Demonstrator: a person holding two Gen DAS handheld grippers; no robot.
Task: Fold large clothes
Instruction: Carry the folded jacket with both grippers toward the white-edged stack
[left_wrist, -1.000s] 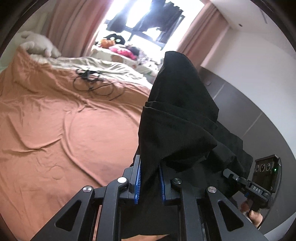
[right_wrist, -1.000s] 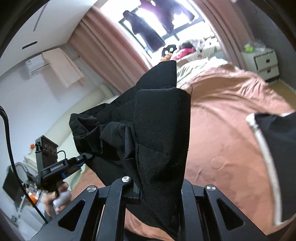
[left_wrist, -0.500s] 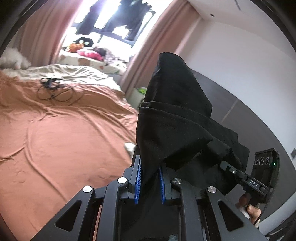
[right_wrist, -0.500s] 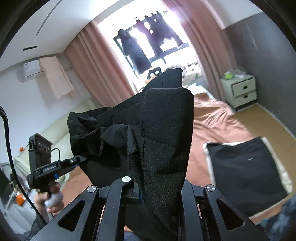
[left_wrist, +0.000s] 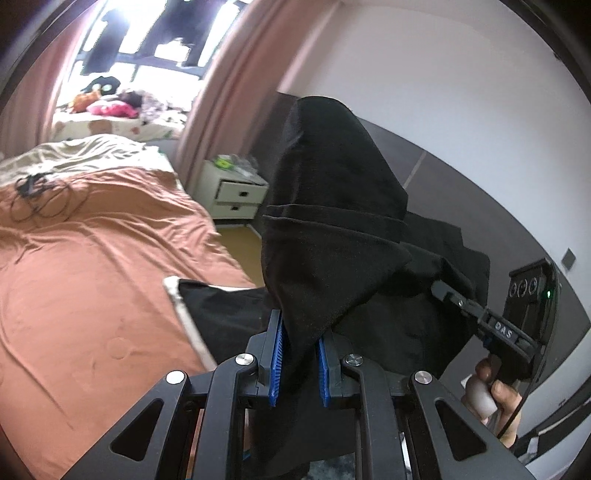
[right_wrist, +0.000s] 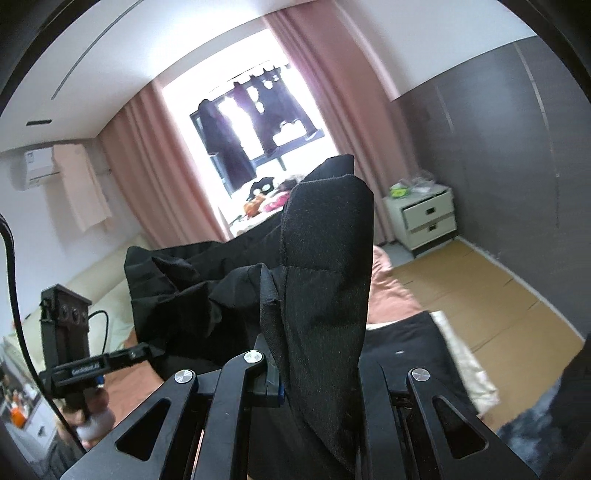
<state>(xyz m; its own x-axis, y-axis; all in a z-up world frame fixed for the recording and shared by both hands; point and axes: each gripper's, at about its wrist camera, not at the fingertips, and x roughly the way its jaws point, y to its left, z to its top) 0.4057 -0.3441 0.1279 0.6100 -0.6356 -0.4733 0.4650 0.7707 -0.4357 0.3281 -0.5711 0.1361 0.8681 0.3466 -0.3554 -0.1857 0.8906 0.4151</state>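
A large black garment (left_wrist: 332, 221) hangs in the air between my two grippers. My left gripper (left_wrist: 298, 354) is shut on one bunched edge of it, cloth pinched between the blue pads (left_wrist: 277, 354). My right gripper (right_wrist: 317, 373) is shut on another edge of the same black garment (right_wrist: 321, 266), which drapes over the fingers and hides them. The right gripper also shows in the left wrist view (left_wrist: 447, 293), and the left gripper in the right wrist view (right_wrist: 142, 349), each gripping the cloth. A folded black garment (right_wrist: 399, 354) lies on a pale sheet at the bed's corner.
A bed with a rust-orange sheet (left_wrist: 81, 266) lies to the left, with a black cable (left_wrist: 37, 195) on it. A white two-drawer nightstand (right_wrist: 424, 218) stands by the grey wall. A tan floor (right_wrist: 491, 295) lies beyond the bed. Pink curtains (right_wrist: 155, 177) frame the window.
Both grippers have swung to the right with the garment, away from the bed's middle. The nightstand, floor and the folded black garment at the bed corner have come into view.
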